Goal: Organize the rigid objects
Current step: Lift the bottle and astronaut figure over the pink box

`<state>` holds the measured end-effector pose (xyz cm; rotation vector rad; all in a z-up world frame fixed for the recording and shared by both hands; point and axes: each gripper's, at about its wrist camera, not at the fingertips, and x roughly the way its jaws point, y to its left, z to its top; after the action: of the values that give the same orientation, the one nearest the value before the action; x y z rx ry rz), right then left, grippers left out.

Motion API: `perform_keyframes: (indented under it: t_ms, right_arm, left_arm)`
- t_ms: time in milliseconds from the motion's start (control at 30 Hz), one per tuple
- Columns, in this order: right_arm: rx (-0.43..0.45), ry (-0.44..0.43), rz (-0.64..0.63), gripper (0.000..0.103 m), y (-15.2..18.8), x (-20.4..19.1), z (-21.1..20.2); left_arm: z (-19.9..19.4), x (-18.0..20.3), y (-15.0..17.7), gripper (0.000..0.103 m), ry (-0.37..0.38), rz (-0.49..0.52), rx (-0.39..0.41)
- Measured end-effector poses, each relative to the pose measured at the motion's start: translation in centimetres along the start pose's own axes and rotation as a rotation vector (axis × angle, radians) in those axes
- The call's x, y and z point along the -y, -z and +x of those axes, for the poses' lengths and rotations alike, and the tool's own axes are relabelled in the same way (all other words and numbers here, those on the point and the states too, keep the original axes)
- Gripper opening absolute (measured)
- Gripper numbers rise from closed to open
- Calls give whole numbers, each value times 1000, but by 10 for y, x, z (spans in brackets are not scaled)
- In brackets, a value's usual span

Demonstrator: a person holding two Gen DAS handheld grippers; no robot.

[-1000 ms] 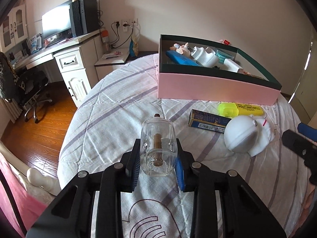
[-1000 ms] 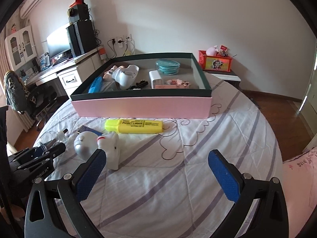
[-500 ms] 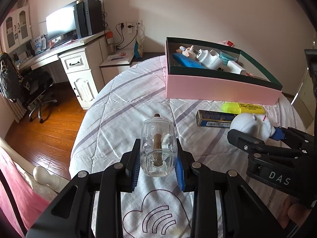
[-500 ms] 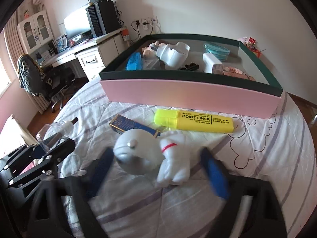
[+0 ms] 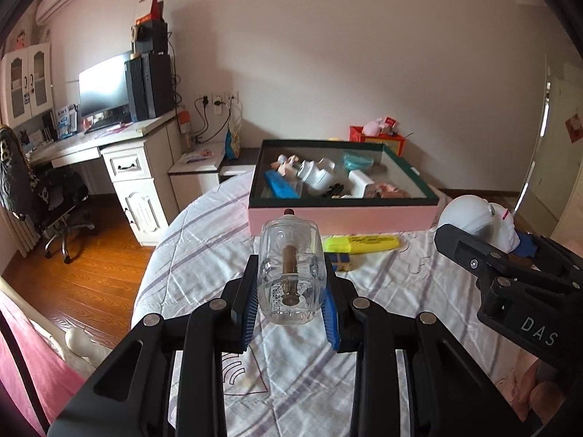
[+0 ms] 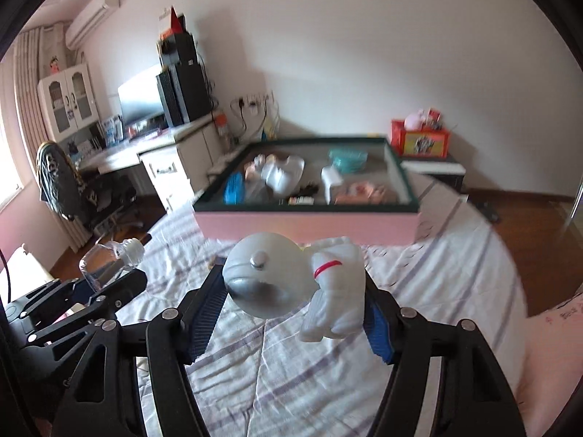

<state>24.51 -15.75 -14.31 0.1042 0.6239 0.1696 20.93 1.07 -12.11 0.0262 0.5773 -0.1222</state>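
Up it comes! The right gripper [image 6: 295, 291], wide open over the quilt a second ago, has clamped the white plastic astronaut figure with the silver visor [image 6: 291, 280] and lifted it clear of the striped bed quilt [image 6: 437, 291]. The left gripper [image 5: 289, 304] still pinches the clear glass corked bottle [image 5: 289, 273]. Both loads look bound for the pink box with the dark green rim [image 5: 342, 216] (already crowded). The yellow highlighter [image 5: 360, 243] waits; the blue packet [image 5: 342, 259] is half hidden behind the bottle.

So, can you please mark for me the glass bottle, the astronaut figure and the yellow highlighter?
glass bottle [image 5: 290, 276], left wrist view, on the clear body between the claw pads.
astronaut figure [image 6: 266, 276], right wrist view, on its round helmet.
yellow highlighter [image 5: 364, 243], left wrist view, on the middle of its barrel.
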Motion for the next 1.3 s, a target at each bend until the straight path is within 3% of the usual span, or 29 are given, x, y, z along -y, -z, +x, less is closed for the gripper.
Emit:
perform_keyframes:
  t_ms: [367, 600, 1000, 1300]
  right_arm:
    - [240, 54, -34, 70, -11, 1, -128]
    - [315, 57, -43, 70, -13, -2, -166]
    - [329, 67, -57, 70, -17, -4, -163]
    - [287, 82, -81, 70, -38, 7, -119]
  left_arm:
    - [-107, 46, -21, 30, 38, 43, 226]
    - [-138, 56, -27, 30, 40, 70, 295]
    - [-118, 64, -36, 30, 22, 87, 295]
    - [-49, 71, -64, 30, 29, 116, 225]
